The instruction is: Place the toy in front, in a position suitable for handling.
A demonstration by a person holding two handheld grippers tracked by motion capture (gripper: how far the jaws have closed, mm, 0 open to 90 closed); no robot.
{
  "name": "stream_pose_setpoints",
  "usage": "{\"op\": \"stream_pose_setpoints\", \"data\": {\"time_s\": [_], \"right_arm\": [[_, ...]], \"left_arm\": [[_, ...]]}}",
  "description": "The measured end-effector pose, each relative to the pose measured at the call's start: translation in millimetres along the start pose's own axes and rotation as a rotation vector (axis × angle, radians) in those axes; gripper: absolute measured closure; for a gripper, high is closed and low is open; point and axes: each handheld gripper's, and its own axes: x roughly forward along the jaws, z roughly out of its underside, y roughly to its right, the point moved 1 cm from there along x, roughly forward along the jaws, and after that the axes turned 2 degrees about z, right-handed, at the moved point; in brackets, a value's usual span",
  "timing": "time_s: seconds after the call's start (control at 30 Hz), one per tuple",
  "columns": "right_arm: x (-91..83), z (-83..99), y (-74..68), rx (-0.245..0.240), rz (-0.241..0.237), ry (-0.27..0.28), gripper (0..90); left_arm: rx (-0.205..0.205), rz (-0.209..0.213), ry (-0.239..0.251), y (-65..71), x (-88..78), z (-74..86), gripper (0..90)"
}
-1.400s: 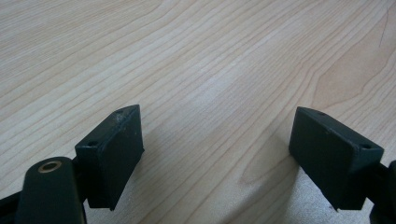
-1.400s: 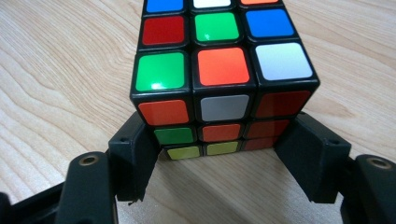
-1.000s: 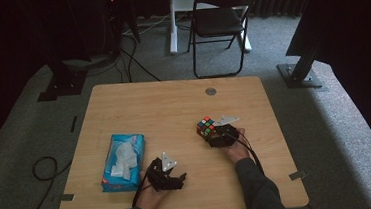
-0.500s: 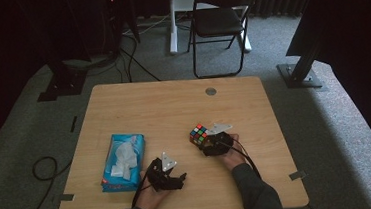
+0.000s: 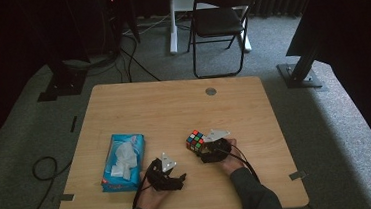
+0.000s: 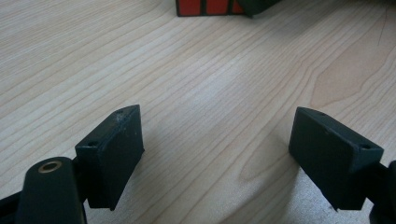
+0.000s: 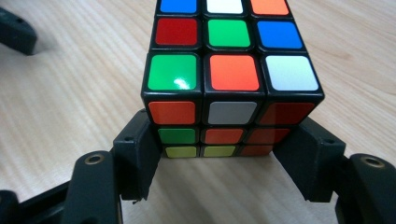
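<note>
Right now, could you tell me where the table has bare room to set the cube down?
The far half of the table is bare up to the round grommet. Crowded: the near edge, with tissue box, left claw, and right claw gripping the cube.

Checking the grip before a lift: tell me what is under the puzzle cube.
The puzzle cube sits between the right tongs, jaws against its lower sides. Light wooden table shows around and in front of it. The cube's underside itself is covered, so contact there cannot be seen.

Open table [image 5: 174,110] ahead, tissue box [image 5: 124,162] blocking left, cube [image 5: 195,141] perhaps obstructing centre.
</note>
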Motion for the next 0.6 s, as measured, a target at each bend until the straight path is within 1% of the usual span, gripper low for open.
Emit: {"op": "stream_pose_setpoints", "data": {"time_s": [0.13,0.2,0.3,0.37,0.43,0.5,0.6], "right_arm": [[-2.0,1.8,-2.9,-0.013,-0.018,0.003,34.0],[-3.3,2.6,-5.9,-0.011,-0.027,0.001,34.0],[-5.0,3.9,-9.8,-0.026,-0.042,0.002,33.9],[-6.3,4.7,-12.0,-0.032,-0.054,0.002,33.9],[-7.9,5.7,-13.2,-0.037,-0.061,-0.001,33.9],[-9.1,6.9,-13.7,-0.043,-0.072,-0.001,33.9],[-9.9,8.1,-14.4,-0.048,-0.075,0.004,33.9]], "left_arm": [[-0.005,0.000,0.004,-0.8,-0.8,0.5,19.6],[-0.006,-0.001,0.007,-1.3,-1.3,0.9,20.9],[-0.007,-0.007,0.009,-2.2,-2.7,1.8,23.1],[-0.020,-0.016,0.020,-3.1,-4.3,3.0,27.9],[-0.031,-0.014,0.022,-4.5,-5.1,3.2,30.6],[-0.033,-0.014,0.020,-4.7,-5.6,3.3,31.3],[-0.033,-0.016,0.017,-4.9,-6.0,3.0,31.5]]}}
